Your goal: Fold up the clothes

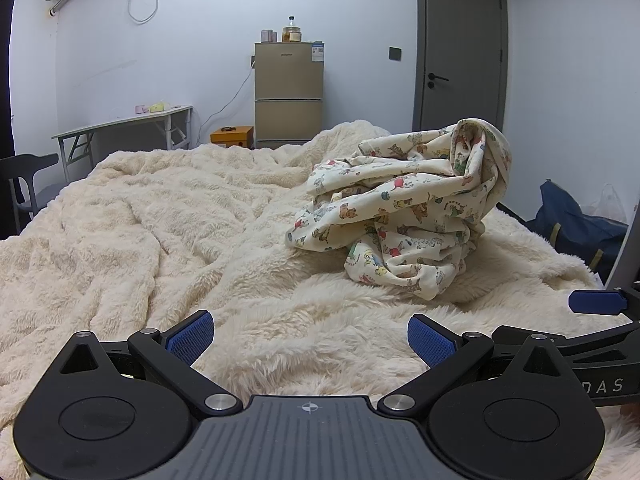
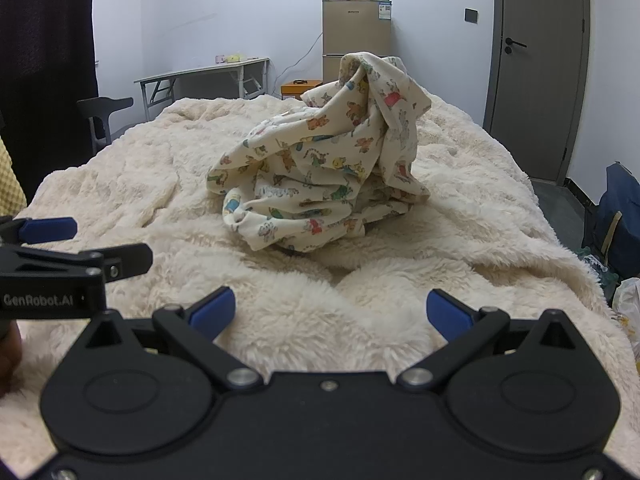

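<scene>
A crumpled cream garment with a colourful cartoon print [image 1: 408, 208] lies in a heap on the fluffy cream blanket [image 1: 160, 220] of a bed. It also shows in the right wrist view [image 2: 320, 168], ahead of centre. My left gripper [image 1: 310, 338] is open and empty, low over the blanket, short of the garment and to its left. My right gripper [image 2: 330, 312] is open and empty, directly in front of the garment with a gap of blanket [image 2: 120, 184] between. Each gripper shows at the edge of the other's view: the right gripper [image 1: 596, 320] and the left gripper [image 2: 60, 248].
A folding table [image 1: 120, 128] and a dark chair [image 1: 28, 184] stand left of the bed. A small fridge [image 1: 289, 92] with jars on top and an orange box [image 1: 232, 136] stand behind it. A grey door [image 1: 460, 48] is at back right. A dark blue bag [image 1: 576, 228] sits right of the bed.
</scene>
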{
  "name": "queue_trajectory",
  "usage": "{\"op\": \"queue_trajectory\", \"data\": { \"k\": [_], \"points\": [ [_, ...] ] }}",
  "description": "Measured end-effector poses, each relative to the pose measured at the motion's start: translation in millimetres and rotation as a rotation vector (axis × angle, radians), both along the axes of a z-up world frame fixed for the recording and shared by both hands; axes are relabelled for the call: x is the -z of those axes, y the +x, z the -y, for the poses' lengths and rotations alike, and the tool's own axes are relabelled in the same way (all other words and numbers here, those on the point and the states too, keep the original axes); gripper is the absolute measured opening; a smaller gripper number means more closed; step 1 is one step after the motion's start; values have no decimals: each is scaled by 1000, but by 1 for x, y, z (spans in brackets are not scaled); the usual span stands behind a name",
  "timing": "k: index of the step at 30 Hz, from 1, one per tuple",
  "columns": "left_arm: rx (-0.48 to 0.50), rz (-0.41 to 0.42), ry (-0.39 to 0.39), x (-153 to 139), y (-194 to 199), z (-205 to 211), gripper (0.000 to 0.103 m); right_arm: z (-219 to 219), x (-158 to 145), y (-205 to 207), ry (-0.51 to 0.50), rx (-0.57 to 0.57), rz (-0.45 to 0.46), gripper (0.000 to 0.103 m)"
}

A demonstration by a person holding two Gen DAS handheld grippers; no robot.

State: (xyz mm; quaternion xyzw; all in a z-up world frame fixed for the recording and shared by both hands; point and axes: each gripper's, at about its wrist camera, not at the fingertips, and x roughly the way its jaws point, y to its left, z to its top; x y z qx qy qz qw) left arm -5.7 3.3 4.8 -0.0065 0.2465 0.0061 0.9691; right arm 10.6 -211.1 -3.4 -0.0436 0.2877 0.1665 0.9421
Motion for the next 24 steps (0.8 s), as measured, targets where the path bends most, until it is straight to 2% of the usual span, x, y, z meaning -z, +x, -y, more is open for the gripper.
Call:
{"op": "queue_trajectory", "data": {
  "k": [13,17,20,24],
  "points": [
    [-4,3,-3,2,1,0,103,2,2,2,17,-6,-16,103],
    [-11,3,-1,1,1,0,103,3,5,6,47,-36,-69,103],
    [8,7,7,1,0,3,103,-4,11,8,25,-89,-125,103],
    [6,9,11,1,0,3,103,-7,11,6,10,-111,-116,103]
  ]
}}
